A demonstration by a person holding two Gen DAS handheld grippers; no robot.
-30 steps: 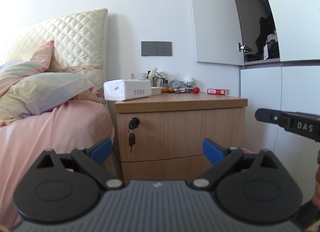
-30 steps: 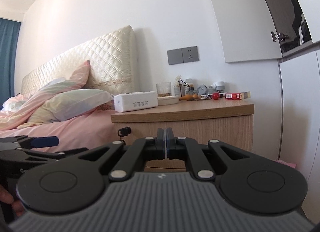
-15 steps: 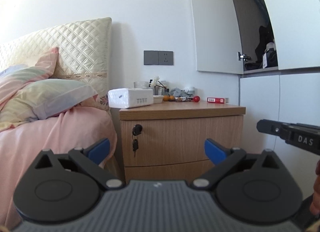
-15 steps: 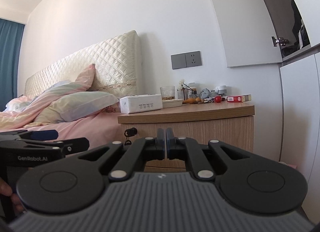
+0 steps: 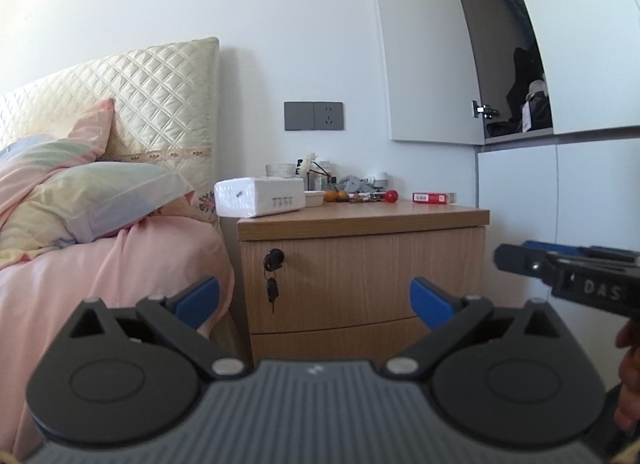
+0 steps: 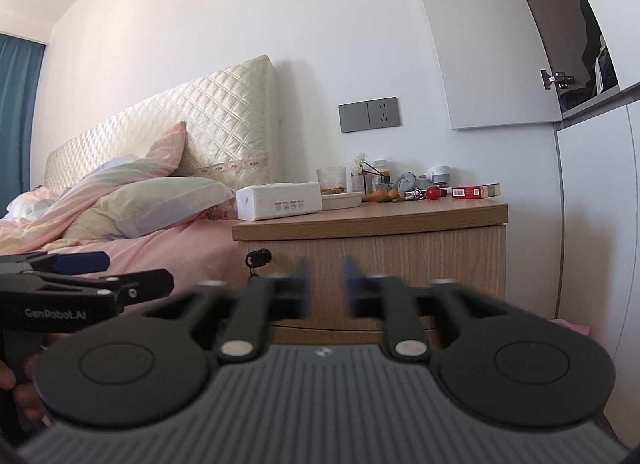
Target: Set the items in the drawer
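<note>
Only the right wrist view shows the blue curtain point(image 6: 18, 112) at 9 o'clock. Left gripper point(image 5: 315, 298) spread wide, empty. Right gripper point(image 6: 324, 282) blurred, slightly parted, empty. Drawer point(image 5: 360, 276) closed at 12; red box point(image 5: 434, 197) on nightstand point(image 5: 362, 216) at 1.

My left tool point(image 5: 315, 296) is matt black plastic with blue pads. The nightstand point(image 5: 360, 276) looks like smooth, light wood-grain laminate, a metal key point(image 5: 272, 290) hanging from its lock. The headboard point(image 6: 192, 132) is quilted, glossy cream cloth, perhaps satin.
</note>
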